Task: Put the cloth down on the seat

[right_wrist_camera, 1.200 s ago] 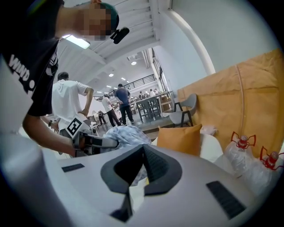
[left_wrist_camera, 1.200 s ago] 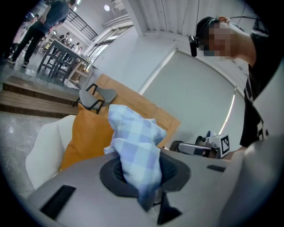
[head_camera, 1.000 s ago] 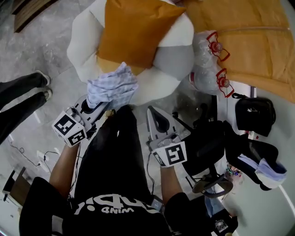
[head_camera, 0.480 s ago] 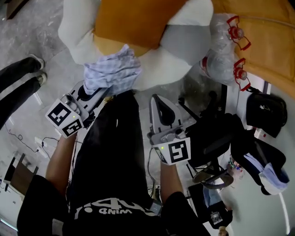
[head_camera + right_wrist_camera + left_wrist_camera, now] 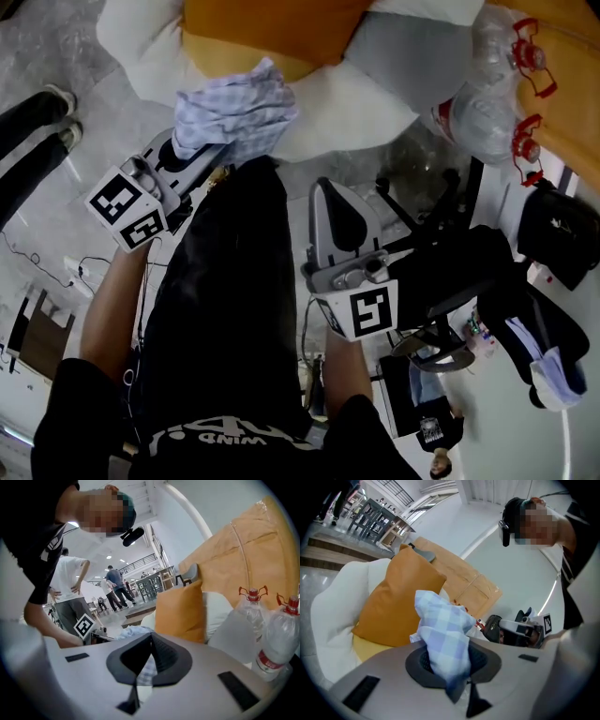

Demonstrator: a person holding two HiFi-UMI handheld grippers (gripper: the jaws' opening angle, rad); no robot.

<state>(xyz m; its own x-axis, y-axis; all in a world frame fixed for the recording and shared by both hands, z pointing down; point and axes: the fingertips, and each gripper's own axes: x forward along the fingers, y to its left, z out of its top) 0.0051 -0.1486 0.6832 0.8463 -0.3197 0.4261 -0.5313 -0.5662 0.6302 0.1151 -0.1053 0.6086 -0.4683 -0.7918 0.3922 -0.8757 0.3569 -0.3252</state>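
Observation:
The cloth (image 5: 236,114), pale blue and white checked, is bunched up in my left gripper (image 5: 194,157), which is shut on it. It hangs over the front edge of the seat, a white armchair (image 5: 342,103) with an orange cushion (image 5: 262,28) leaning on its back. In the left gripper view the cloth (image 5: 443,630) rises out of the jaws of the left gripper (image 5: 449,663) and hides part of the cushion (image 5: 393,606). My right gripper (image 5: 339,214) is held lower, near my body, shut and holding nothing. The right gripper (image 5: 149,660) points at the cushion (image 5: 180,611).
Two large water bottles (image 5: 487,103) with red caps stand right of the armchair, beside a brown paper-wrapped block (image 5: 577,89). A black office chair (image 5: 450,272) and a black bag (image 5: 562,234) are at the right. A bystander's legs (image 5: 28,159) and floor cables (image 5: 47,267) lie left.
My left gripper has carried the cloth forward, from beside the armchair's front edge to over the seat. The right gripper has stayed by my body.

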